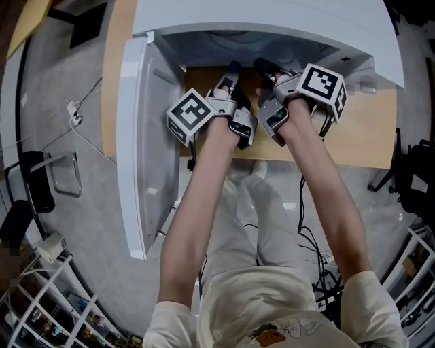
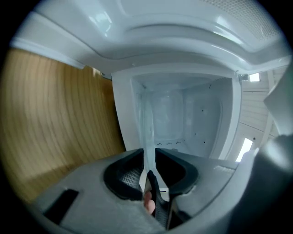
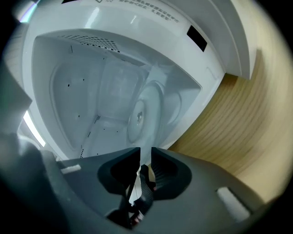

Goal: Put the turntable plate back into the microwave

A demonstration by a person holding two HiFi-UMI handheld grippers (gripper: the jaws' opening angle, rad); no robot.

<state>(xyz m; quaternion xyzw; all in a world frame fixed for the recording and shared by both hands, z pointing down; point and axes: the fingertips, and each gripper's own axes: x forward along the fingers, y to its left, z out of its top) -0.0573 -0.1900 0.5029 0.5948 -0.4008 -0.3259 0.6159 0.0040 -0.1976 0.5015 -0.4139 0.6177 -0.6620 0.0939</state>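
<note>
The clear glass turntable plate [image 2: 147, 123] stands on edge inside the white microwave [image 1: 272, 20]. In the left gripper view it is a thin upright strip running down between the jaws of my left gripper [image 2: 150, 153], which is shut on its rim. The right gripper view shows the plate's [image 3: 144, 114] round face and centre hub, tilted. Its lower rim dips into the narrow gap of my right gripper [image 3: 145, 153], whose jaws stand slightly apart round it. From the head view both grippers, left [image 1: 231, 71] and right [image 1: 265, 64], reach side by side into the cavity. The microwave's roof hides the plate there.
The microwave door [image 1: 139, 149] hangs wide open at the left. The oven sits on a wooden table [image 1: 367, 129], whose top shows beside the cavity [image 2: 55, 119] [image 3: 238, 123]. Cavity walls close in on both sides of the grippers. Cables, a chair and wire racks are on the floor.
</note>
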